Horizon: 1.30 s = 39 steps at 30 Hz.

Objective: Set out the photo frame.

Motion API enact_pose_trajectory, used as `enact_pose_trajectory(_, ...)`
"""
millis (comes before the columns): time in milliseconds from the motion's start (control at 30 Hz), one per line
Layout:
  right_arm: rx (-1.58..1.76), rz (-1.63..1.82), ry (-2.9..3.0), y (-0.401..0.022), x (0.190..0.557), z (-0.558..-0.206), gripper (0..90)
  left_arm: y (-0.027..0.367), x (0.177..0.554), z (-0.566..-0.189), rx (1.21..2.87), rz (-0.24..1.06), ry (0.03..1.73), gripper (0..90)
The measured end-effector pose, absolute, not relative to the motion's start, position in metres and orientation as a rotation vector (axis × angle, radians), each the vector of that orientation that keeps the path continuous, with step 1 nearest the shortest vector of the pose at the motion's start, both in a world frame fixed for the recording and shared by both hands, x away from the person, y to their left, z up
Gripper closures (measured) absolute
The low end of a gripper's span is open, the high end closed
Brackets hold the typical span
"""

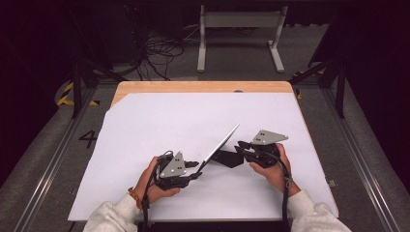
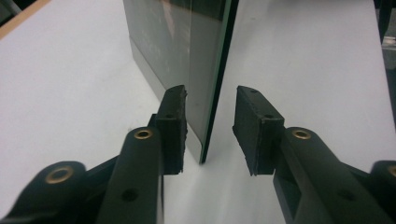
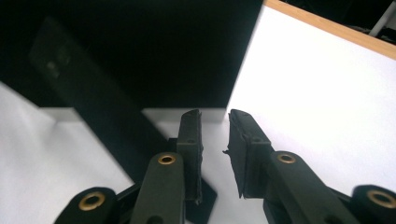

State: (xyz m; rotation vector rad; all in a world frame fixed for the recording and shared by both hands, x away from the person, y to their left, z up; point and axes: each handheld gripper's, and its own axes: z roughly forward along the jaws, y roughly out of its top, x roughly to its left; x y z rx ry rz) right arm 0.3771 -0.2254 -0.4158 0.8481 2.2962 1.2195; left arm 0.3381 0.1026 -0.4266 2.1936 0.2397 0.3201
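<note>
Down in the lower middle of the high view, both hands are on the white sheet (image 1: 159, 121) that covers the wooden bench (image 1: 203, 86). Between them stands a thin flat panel (image 1: 220, 145), tilted on its edge, running from lower left up toward the upper right, with a dark stand (image 1: 229, 158) lying flat behind it on the sheet.

The left claw (image 1: 196, 171) sits at the lower left end of that panel. In the left gripper view, the panel (image 2: 187, 56) rises through the upper middle of the frame, its near corner dropping right into the gap between the jaws. The left-hand pad (image 2: 175, 121) is just beside the panel's face, perhaps brushing it; the right-hand pad stands clear of the edge with white sheet showing between. So this claw (image 2: 208, 128) is partly open around the panel's corner, not clamped on it.

The right claw (image 1: 240, 146) is at centre right of the high view, just beside the panel's dark back and the stand. In the right gripper view, the panel's black back (image 3: 140, 51) takes up the upper left, and the stand (image 3: 112, 126) slants down toward the bottom, passing beneath the left-hand jaw. That claw (image 3: 214, 140) shows a narrow gap with only white sheet in it: slightly open, holding nothing.
</note>
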Motion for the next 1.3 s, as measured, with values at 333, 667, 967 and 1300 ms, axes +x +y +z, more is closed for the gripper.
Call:
enact_pose_trajectory(333, 0.876, 1.213, 2.366, -0.246, 0.361, -0.423, 63.8, 0.099, 0.341, -0.438, 2.317, 0.325, 0.177, 77.3)
enact_pose_trajectory(667, 0.858, 1.21, 2.357, -0.24, 0.361, -0.42, 60.5, 0.093, 0.34, -0.442, 2.324, 0.297, 0.16, 80.4)
enact_pose_trajectory(967, 0.902, 1.143, 2.422, -0.241, 0.37, -0.437, 56.3, 0.107, 0.346, -0.437, 2.278, 0.3, 0.241, 74.3)
enact_pose_trajectory(1300, 0.955, 1.174, 2.452, -0.24, 0.377, -0.446, 56.3, 0.093, 0.347, -0.439, 2.278, 0.294, 0.234, 75.5)
